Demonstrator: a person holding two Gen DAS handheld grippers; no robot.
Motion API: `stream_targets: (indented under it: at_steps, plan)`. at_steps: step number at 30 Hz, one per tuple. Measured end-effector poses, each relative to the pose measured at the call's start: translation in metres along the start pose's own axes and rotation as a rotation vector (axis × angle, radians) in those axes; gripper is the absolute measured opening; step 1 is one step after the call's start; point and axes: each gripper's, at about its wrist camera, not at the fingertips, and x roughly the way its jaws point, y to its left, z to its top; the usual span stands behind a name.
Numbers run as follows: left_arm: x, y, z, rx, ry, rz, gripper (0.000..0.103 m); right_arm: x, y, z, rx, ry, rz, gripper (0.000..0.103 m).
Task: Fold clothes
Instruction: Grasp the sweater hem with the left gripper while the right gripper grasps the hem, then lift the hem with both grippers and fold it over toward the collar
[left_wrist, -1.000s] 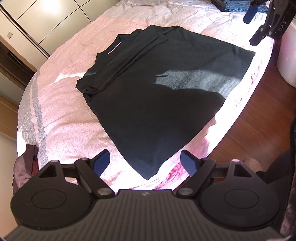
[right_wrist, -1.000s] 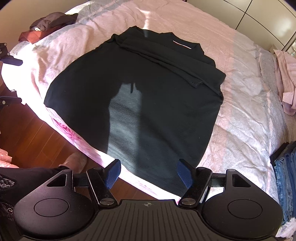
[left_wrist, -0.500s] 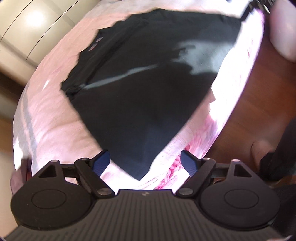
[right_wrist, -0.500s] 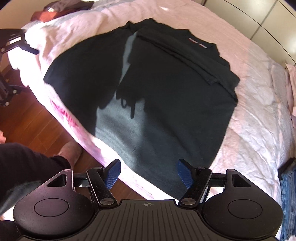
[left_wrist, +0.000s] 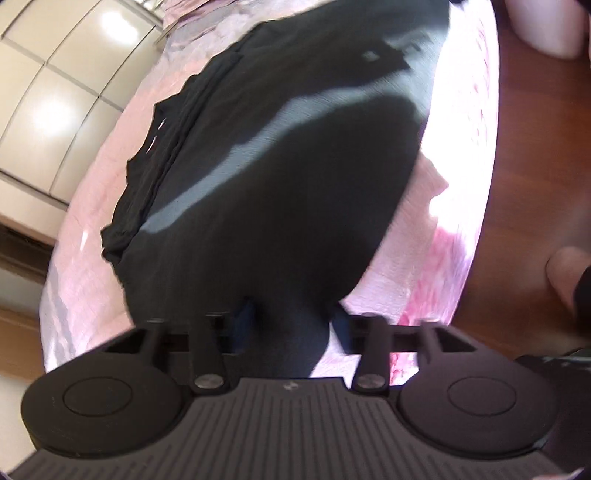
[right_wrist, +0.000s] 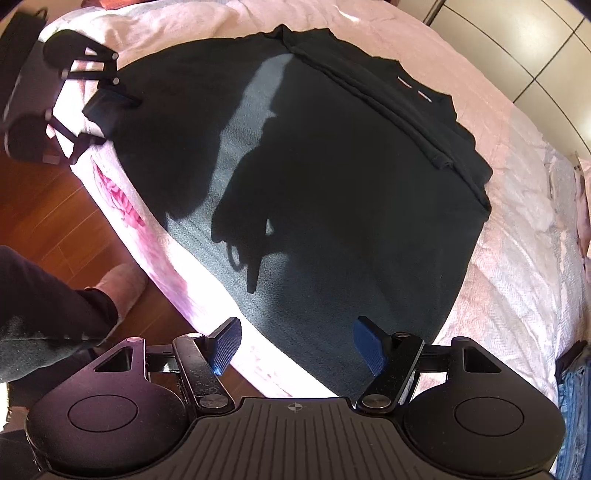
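Note:
A black shirt (right_wrist: 332, 177) lies flat on the pink bed cover (right_wrist: 517, 258), its sleeves folded in and its collar at the far side. My left gripper (left_wrist: 288, 321) is at one bottom corner of the black shirt (left_wrist: 288, 206); its jaws are closing, with the bunched corner pinched between them. The right wrist view also shows the left gripper (right_wrist: 110, 107), at the shirt's far-left corner. My right gripper (right_wrist: 295, 343) hangs open just above the near hem, at the bed's edge, with nothing between its blue pads (right_wrist: 369, 347).
Wooden floor (right_wrist: 55, 206) runs along the bed's left side, where a person's leg and slippered foot (right_wrist: 118, 284) stand. Folded jeans (right_wrist: 572, 398) lie at the bed's right edge. Wardrobe doors (left_wrist: 55, 92) stand behind the bed. A white container (left_wrist: 543, 26) is on the floor.
Both grippers have dropped toward the bed. The left jaws have gone from wide open to pinched on the shirt's corner. The right gripper stays open.

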Motion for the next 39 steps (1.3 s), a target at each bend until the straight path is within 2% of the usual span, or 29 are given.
stream_targets:
  at_steps: [6,11,14,20,22,27,29,31,33,39]
  plan:
    - [-0.022,0.064,0.020,-0.141,-0.021,-0.101,0.014,-0.004,0.028,0.002,-0.158,-0.145,-0.027,0.071]
    - [-0.024,0.087,0.032,-0.190,-0.023,-0.167,0.014,0.018,0.062,0.013,-0.247,-0.302,-0.047,0.071]
    - [-0.028,0.091,0.035,-0.191,-0.020,-0.185,0.014,0.035,0.078,0.022,-0.263,-0.380,-0.097,0.071]
    - [-0.035,0.081,0.026,-0.129,-0.002,-0.182,0.014,0.057,0.067,0.000,-0.278,-0.326,-0.258,0.068]
    - [-0.034,0.075,0.023,-0.096,0.001,-0.170,0.014,0.052,0.048,-0.020,-0.275,-0.276,-0.282,0.047]
    - [-0.030,0.062,0.019,-0.014,0.004,-0.138,0.014,0.048,-0.004,-0.059,-0.268,-0.154,-0.343,0.034]
    - [-0.026,0.057,0.018,0.023,0.015,-0.125,0.014,0.045,-0.014,-0.061,-0.298,-0.149,-0.335,0.030]
    - [-0.021,0.051,0.015,0.075,0.030,-0.108,0.013,0.042,-0.022,-0.060,-0.330,-0.149,-0.321,0.009]
    - [-0.017,0.046,0.010,0.125,0.054,-0.101,0.009,0.038,-0.029,-0.061,-0.341,-0.144,-0.291,0.002]
    - [-0.041,0.036,0.002,0.211,0.029,-0.156,0.004,0.016,-0.033,-0.058,-0.356,-0.103,-0.167,0.001]
